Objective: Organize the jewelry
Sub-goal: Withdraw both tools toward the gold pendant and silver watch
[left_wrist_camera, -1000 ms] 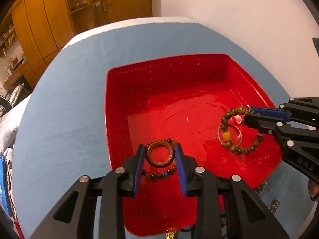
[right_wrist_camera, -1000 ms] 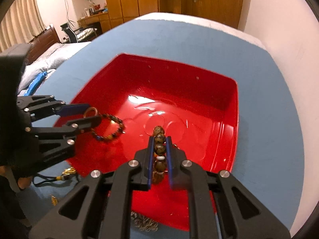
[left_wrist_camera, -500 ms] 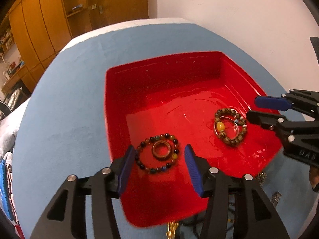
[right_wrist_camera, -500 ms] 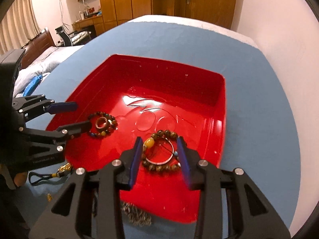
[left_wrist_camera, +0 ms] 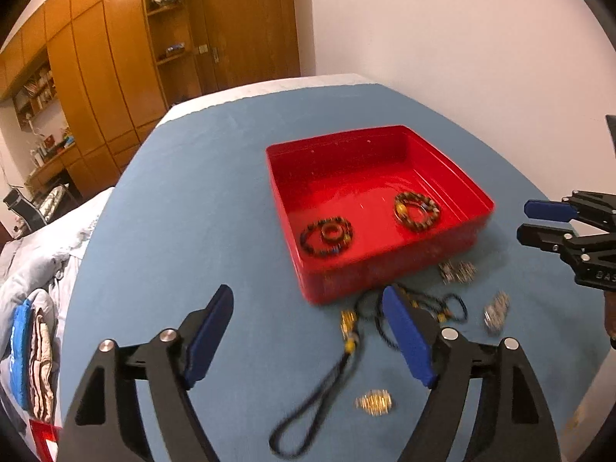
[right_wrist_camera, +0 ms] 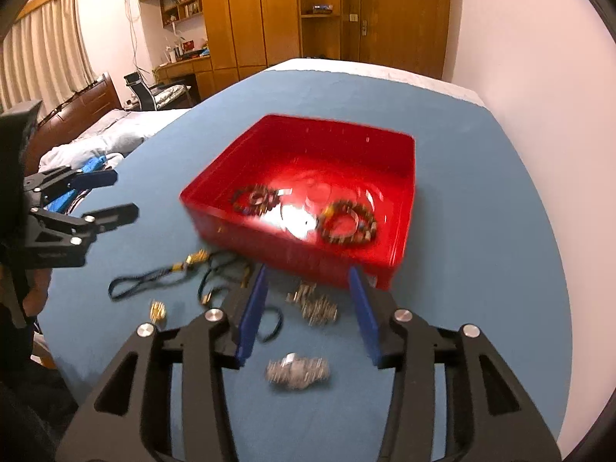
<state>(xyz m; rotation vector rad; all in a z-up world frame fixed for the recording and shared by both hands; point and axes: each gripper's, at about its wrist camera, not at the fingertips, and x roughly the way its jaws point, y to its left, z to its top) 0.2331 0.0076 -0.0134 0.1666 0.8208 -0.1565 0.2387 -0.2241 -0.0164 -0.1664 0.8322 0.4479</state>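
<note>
A red tray [left_wrist_camera: 385, 140] [right_wrist_camera: 338, 123] sits on the blue cloth. Inside lie a dark bead bracelet around a brown ring [left_wrist_camera: 326, 236] [right_wrist_camera: 254, 200] and a brown bead bracelet around a metal ring [left_wrist_camera: 417, 211] [right_wrist_camera: 346, 223]. My left gripper [left_wrist_camera: 308, 296] [right_wrist_camera: 124, 194] hovers in front of the tray, jaws opening, nothing between them. My right gripper [right_wrist_camera: 308, 271] [left_wrist_camera: 525, 218] hangs near the tray's front right corner, jaws also opening and empty. Loose pieces lie below them: a black cord necklace [left_wrist_camera: 346, 346] [right_wrist_camera: 161, 277], silver chains [left_wrist_camera: 456, 271] [right_wrist_camera: 298, 373], a gold piece [left_wrist_camera: 375, 402].
The blue cloth [left_wrist_camera: 192, 231] covers a rounded table with a white wall [left_wrist_camera: 462, 38] to the right. A bed with grey bedding [right_wrist_camera: 115, 131] stands to the left, with wooden wardrobes [left_wrist_camera: 115, 57] behind. Another silver chain [right_wrist_camera: 313, 306] lies by the tray's front wall.
Both grippers let go of their bracelets in the tray, opened wider, and drew back and up. They now hang over the loose jewelry in front of the tray.
</note>
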